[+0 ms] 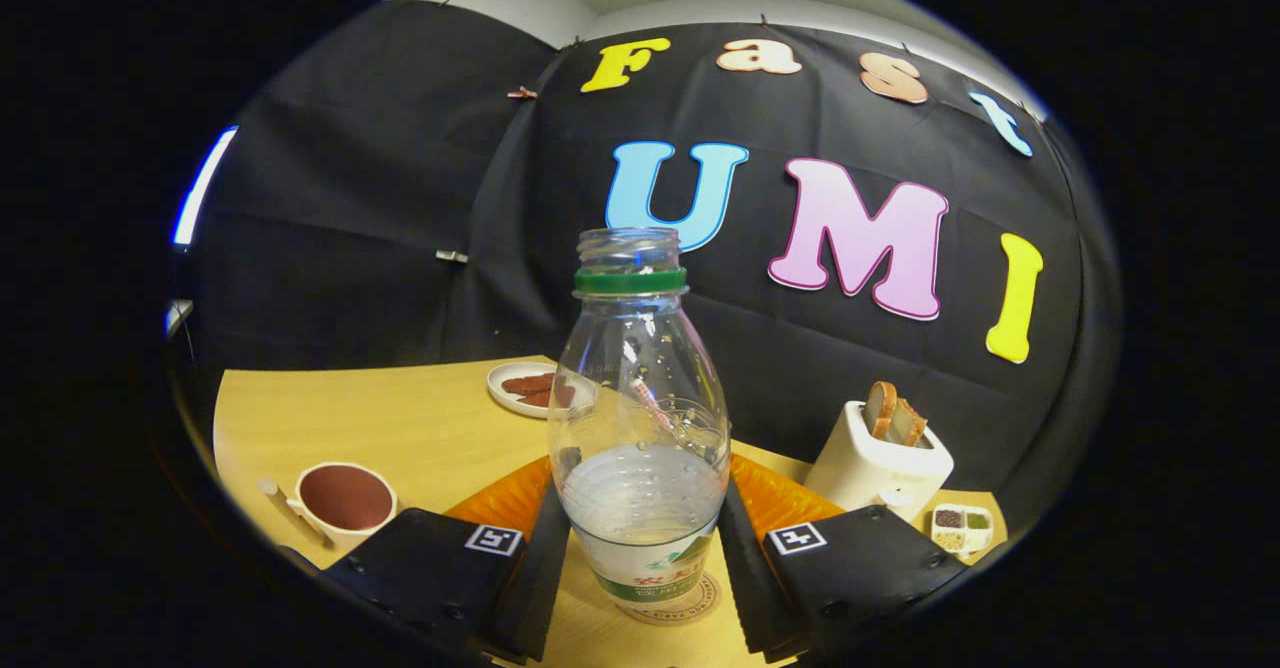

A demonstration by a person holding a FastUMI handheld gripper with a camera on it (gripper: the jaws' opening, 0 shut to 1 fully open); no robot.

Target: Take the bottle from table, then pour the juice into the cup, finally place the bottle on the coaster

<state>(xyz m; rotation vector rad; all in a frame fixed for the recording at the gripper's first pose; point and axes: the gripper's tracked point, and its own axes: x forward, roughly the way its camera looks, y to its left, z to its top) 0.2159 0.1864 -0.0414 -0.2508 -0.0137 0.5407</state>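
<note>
Between your claw [640, 548] fingers stands the clear plastic bottle [640, 428], uncapped, upright on the round cork coaster [690, 603]; both fingers flank it, contact uncertain; placement looks done.

the bottle [640, 428] hides most of the coaster [690, 603]; at four o'clock, the small dish's [962, 526] contents are too small to tell.

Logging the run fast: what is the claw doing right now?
Claw: closed on the bottle, one finger against each side, with the bottle's base over the coaster.
</note>
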